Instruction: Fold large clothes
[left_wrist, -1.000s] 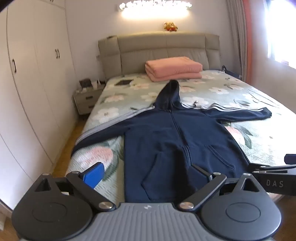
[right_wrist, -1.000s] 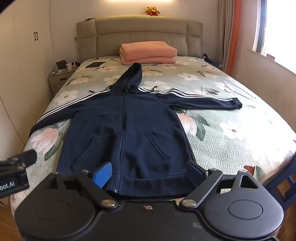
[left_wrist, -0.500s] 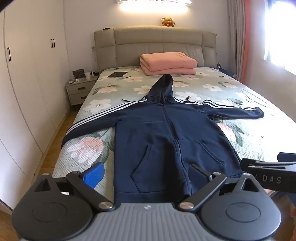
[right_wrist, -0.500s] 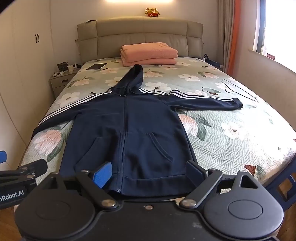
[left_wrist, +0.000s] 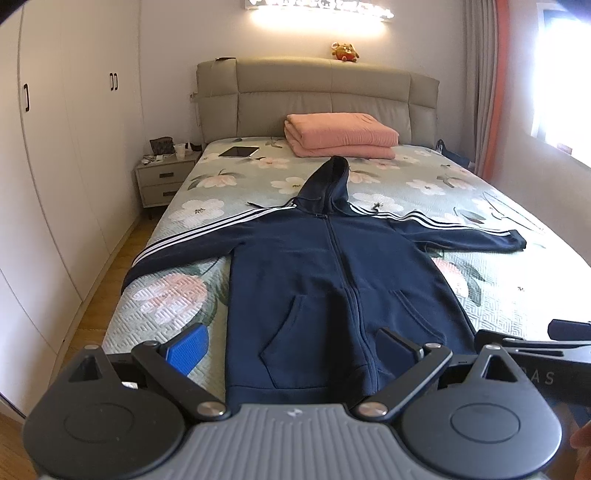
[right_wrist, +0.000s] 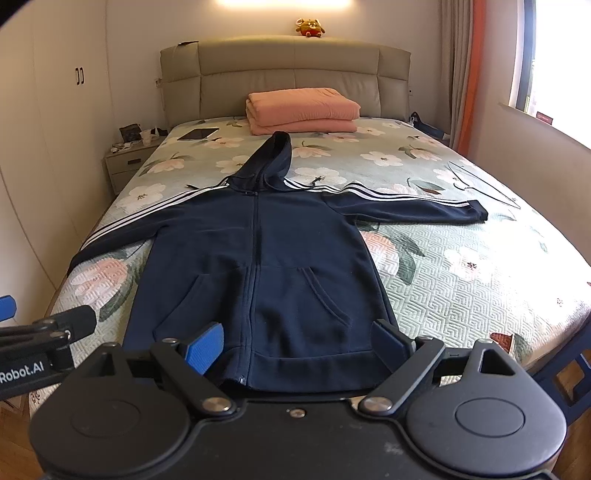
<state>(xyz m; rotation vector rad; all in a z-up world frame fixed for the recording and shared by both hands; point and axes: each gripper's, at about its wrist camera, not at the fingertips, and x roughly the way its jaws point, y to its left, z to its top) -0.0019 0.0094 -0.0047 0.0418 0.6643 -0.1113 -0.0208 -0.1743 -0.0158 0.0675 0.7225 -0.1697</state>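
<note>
Nearest the cameras, the left hand-held gripper is released, its fingers spread wide above the hoodie's hem and holding nothing. The right hand-held gripper is likewise released, fingers apart over the hem, grasping nothing.

The hoodie lies flat, front up and zipped, on the bed. Its long axis runs from near to far: the hem sits at the near edge of the bed and the hood points far, toward the headboard. The sleeves stretch out to left and right, across that axis; the left cuff reaches the bed's left edge, the right cuff lies well inside the right edge.

Beyond the hood a folded blanket rests just before the headboard, with a tablet to its left. A toy sits on top of the headboard. A nightstand stands left of the bed.
</note>
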